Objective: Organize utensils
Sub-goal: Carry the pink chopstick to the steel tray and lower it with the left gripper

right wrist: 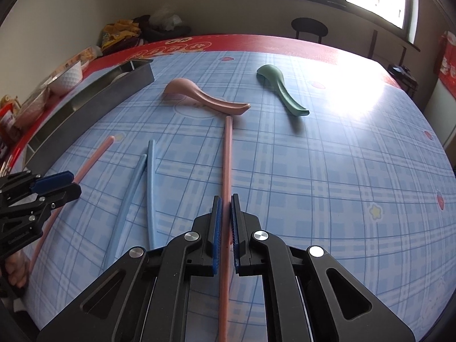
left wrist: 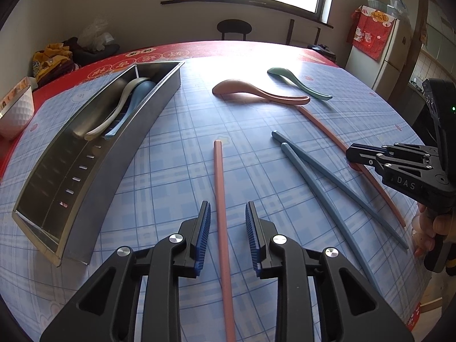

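Observation:
On the blue checked tablecloth, a pink chopstick [left wrist: 218, 176] lies between the pads of my left gripper [left wrist: 228, 208], which is open with a gap on both sides. My right gripper [right wrist: 226, 199] is shut on the second pink chopstick [right wrist: 227, 156], whose far end reaches the pink spoon [right wrist: 199, 97]. Two blue chopsticks [right wrist: 151, 185] lie between the grippers. A green spoon [right wrist: 280, 91] rests farther back. The steel utensil tray [left wrist: 114, 165] at the left holds a white spoon [left wrist: 119, 108] and a blue spoon [left wrist: 134, 105].
A white bowl [left wrist: 17, 111] stands on the red border of the table, left of the tray. A dark chair [left wrist: 234, 28] is behind the far table edge, with a fridge [left wrist: 384, 57] at the back right. A person's hand [left wrist: 427, 225] holds the right gripper.

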`<state>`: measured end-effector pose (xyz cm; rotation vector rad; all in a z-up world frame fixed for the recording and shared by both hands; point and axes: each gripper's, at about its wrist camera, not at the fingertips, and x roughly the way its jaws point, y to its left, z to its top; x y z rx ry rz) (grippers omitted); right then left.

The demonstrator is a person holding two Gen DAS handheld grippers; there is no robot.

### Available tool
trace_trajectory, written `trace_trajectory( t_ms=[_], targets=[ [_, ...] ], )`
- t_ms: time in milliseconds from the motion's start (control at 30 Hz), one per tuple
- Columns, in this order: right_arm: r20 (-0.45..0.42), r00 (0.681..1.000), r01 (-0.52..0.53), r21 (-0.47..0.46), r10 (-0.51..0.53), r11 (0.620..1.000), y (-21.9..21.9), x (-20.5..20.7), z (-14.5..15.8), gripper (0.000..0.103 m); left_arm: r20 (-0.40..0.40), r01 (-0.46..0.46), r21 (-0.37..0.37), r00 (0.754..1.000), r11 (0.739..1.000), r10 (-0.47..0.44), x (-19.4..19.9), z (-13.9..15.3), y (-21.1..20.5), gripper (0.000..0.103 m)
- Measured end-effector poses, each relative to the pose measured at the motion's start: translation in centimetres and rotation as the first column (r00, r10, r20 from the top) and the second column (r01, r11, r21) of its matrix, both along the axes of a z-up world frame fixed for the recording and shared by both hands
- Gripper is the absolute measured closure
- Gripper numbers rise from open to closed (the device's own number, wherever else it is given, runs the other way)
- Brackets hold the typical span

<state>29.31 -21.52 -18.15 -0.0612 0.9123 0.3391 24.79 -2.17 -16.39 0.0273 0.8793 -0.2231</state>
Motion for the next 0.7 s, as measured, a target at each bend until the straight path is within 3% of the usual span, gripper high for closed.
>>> trace_trajectory(
  t_ms=[267, 467, 700],
  targets=[
    [0.020, 1.000, 0.000, 0.050, -0.001, 0.999, -0.7, -0.8, 0.3, 0.097, -0.001, -0.013, -0.019, 1.000, 1.000, 0.013, 0.1, 0.0, 0.5, 0.084],
    [0.045, 0.999, 0.026, 0.083, -0.030, 0.996, -1.5, -1.0, 0.7, 0.097, 0.004, -0.014, 0.010, 1.000, 1.000, 0.014, 0.1, 0.0, 0.1, 0.084],
    [0.043, 0.997, 0.063, 0.164, -0.071, 0.984, -3.1, -1.0, 0.8, 0.097, 0.003, -0.028, 0.003, 1.000, 1.000, 0.028, 0.1, -0.1, 0.5, 0.096]
  ],
)
